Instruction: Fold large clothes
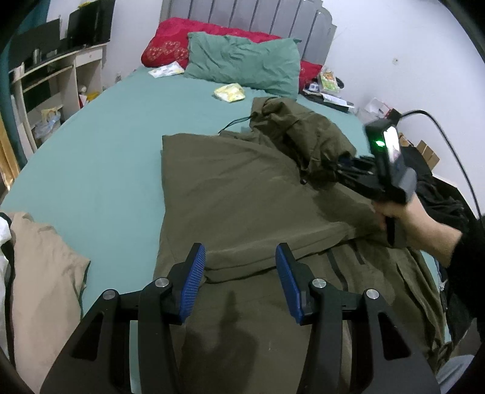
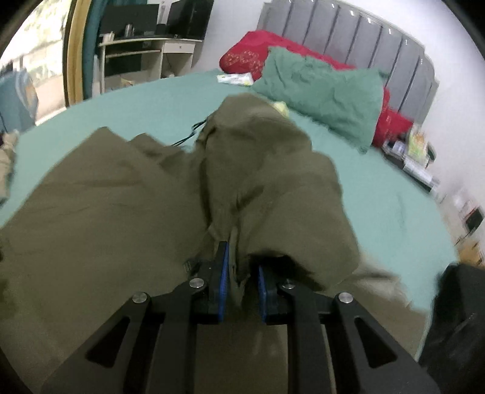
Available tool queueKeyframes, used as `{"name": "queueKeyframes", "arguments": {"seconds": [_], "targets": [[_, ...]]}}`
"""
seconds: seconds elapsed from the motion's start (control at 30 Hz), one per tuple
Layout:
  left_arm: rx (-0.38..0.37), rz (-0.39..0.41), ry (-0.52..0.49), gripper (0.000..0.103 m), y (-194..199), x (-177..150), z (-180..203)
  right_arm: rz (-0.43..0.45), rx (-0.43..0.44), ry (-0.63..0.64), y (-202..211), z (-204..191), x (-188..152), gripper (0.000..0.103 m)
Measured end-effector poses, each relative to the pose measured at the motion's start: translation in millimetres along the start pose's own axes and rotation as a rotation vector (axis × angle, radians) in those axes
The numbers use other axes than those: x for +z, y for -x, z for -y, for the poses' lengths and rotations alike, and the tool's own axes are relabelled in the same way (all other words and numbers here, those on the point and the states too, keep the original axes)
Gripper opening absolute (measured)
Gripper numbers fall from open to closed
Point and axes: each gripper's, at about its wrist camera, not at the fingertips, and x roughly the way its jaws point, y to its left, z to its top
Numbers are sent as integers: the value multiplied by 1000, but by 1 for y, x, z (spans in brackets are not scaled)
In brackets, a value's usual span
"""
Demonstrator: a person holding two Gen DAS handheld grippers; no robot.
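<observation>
An olive green jacket [image 1: 242,188] lies spread on the teal bed sheet [image 1: 106,145], with one side folded over its middle. My left gripper [image 1: 241,254] hovers open over the jacket's near part, with nothing between its blue pads. In the left wrist view, my right gripper [image 1: 327,169], held by a hand [image 1: 403,215], comes in from the right. A bunched part of the jacket [image 1: 291,127] is lifted at its tips. In the right wrist view, that gripper [image 2: 241,257] is shut on a fold of the jacket [image 2: 266,157], which drapes over the fingers. A black drawcord [image 2: 194,130] trails behind it.
A green pillow [image 1: 242,63] and red bedding [image 1: 169,39] lie at the grey headboard [image 1: 242,15]. A yellow packet [image 1: 229,92] sits near the pillow. A beige garment [image 1: 39,272] lies at the near left, dark clothes [image 1: 439,194] at the right edge. Shelves [image 1: 54,69] stand beyond the bed's left side.
</observation>
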Motion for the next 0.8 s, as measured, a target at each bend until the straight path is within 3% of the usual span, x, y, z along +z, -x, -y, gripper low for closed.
{"name": "queueKeyframes", "arguments": {"seconds": [0.03, 0.07, 0.13, 0.3, 0.47, 0.53, 0.63, 0.8], "targets": [[1, -1, 6, 51, -1, 1, -1, -5, 24, -22, 4, 1, -3, 31], [6, -4, 17, 51, -3, 2, -4, -9, 59, -74, 11, 7, -5, 48], [11, -2, 36, 51, -5, 4, -12, 11, 126, -154, 29, 15, -10, 67], [71, 18, 85, 51, -12, 14, -37, 110, 145, -242, 70, 55, 5, 74], [163, 27, 154, 51, -25, 20, -67, 141, 108, -473, 33, 134, 46, 76], [193, 20, 183, 51, -29, 23, -79, 108, 119, -530, 3, 155, 59, 76], [236, 19, 191, 51, -37, 28, -94, -12, 162, -620, -56, 183, 70, 76], [311, -34, 271, 51, -57, 24, -124, -217, 378, -640, -142, 179, 63, 76]]}}
